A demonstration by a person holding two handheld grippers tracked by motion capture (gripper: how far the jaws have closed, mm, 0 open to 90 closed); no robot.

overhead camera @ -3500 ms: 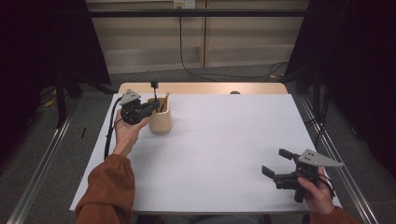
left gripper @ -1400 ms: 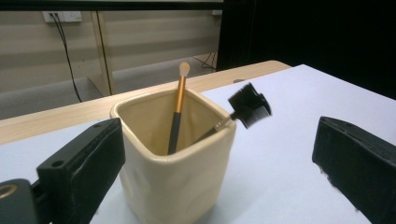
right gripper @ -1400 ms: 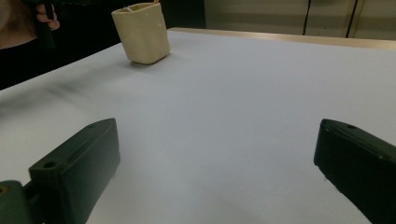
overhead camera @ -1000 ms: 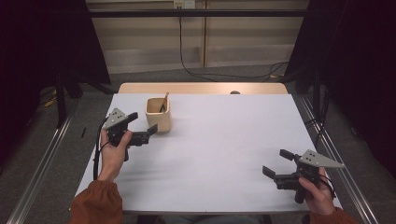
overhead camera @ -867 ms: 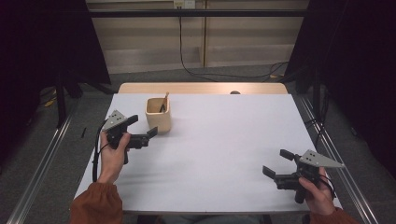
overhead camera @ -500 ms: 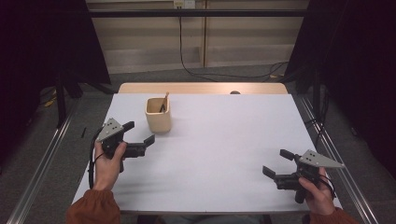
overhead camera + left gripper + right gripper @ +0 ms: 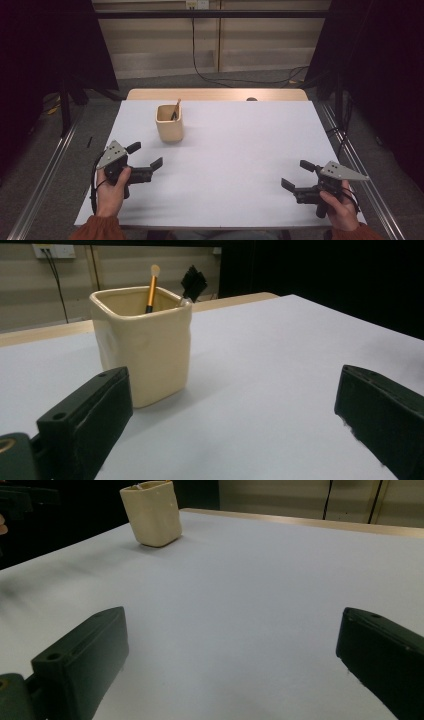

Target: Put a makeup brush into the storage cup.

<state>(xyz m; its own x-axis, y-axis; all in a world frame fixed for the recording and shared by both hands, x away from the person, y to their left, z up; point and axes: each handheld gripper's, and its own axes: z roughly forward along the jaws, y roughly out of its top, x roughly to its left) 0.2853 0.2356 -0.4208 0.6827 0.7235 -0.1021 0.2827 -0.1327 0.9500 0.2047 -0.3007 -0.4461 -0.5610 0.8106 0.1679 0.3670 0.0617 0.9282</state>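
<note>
high view: two brushes stand in the cream holder (image 7: 169, 123) at the table's (image 7: 240, 150) far left, work apparently done, left gripper (image 7: 146, 156) and right gripper (image 7: 295, 175) empty, jaws apart, near the front edge

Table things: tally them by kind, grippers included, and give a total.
Cream cup: 1
Brushes standing in the cup: 2, the gold-handled brush and the black-bristled brush
Grippers: 2, the left gripper and the right gripper, both open and empty
Total: 5
</note>
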